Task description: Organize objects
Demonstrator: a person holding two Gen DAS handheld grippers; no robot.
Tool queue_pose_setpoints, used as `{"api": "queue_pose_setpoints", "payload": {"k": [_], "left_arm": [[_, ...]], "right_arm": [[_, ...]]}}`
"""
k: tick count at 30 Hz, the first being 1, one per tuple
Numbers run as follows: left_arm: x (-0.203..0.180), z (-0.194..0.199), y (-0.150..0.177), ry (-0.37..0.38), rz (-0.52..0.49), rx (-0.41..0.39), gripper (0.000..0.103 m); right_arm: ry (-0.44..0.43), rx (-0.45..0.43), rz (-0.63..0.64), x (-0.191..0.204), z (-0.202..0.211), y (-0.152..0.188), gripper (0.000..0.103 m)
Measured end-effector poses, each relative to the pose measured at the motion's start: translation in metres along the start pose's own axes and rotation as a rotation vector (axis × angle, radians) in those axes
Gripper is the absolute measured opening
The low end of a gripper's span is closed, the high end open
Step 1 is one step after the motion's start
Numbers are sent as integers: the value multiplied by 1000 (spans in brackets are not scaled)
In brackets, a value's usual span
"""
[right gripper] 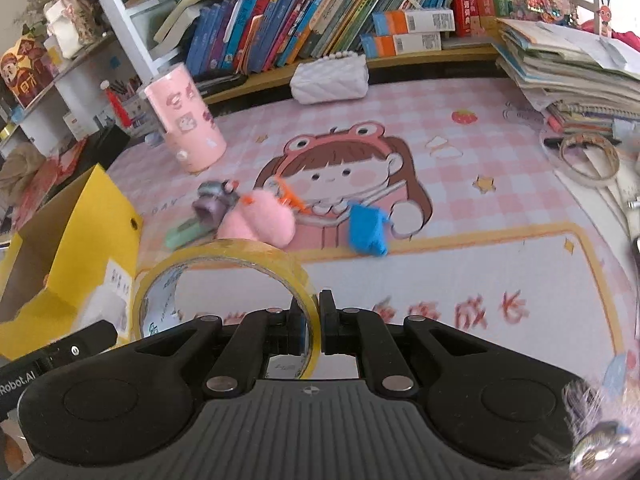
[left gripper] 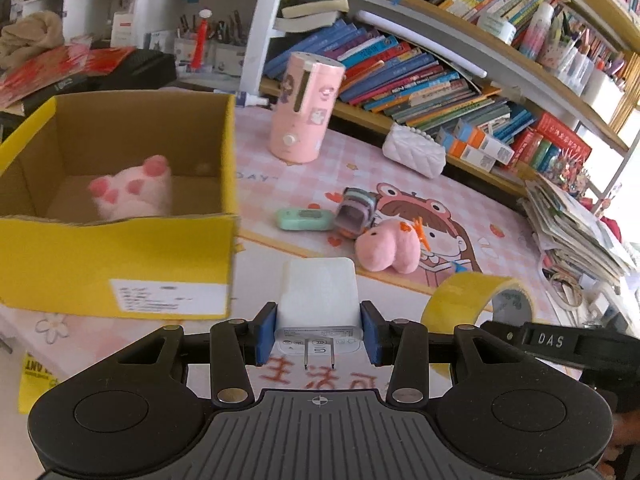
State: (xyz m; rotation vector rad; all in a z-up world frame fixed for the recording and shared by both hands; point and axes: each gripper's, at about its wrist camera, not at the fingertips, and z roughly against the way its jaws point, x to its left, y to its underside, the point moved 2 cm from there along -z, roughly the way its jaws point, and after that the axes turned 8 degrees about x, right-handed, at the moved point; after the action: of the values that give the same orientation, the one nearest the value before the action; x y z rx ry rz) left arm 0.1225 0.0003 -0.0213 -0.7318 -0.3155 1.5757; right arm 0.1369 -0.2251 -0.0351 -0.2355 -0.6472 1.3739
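The left gripper (left gripper: 319,330) clamps a white plastic plug adapter (left gripper: 319,304), prongs toward the camera, just beside an open yellow cardboard box (left gripper: 120,256) holding a pink plush paw (left gripper: 132,194). The right gripper (right gripper: 316,322) pinches the wall of a yellow tape roll (right gripper: 224,258). Below lies a pink checked cartoon desk mat (right gripper: 460,208); crowded bookshelves (left gripper: 420,80) stand behind it.

Lighting: bright, even daylight; blown-out glare at 2–3 o'clock in both views. Shadows: faint, soft. Distortion: strong fisheye bowing of the wooden bookshelves (left gripper: 460,28) toward the edges. Blur: the yellow cardboard box (left gripper: 120,256), the blue felt pouch (right gripper: 366,230), and the 4–5 o'clock corner of the right view.
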Motion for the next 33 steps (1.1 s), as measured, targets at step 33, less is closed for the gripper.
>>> {"api": "queue_pose_setpoints", "payload": {"k": [33], "left_arm": [[164,123,69,-102,149,-71,41]], "right_arm": [[-129,113,215,184,13,134,7]]}}
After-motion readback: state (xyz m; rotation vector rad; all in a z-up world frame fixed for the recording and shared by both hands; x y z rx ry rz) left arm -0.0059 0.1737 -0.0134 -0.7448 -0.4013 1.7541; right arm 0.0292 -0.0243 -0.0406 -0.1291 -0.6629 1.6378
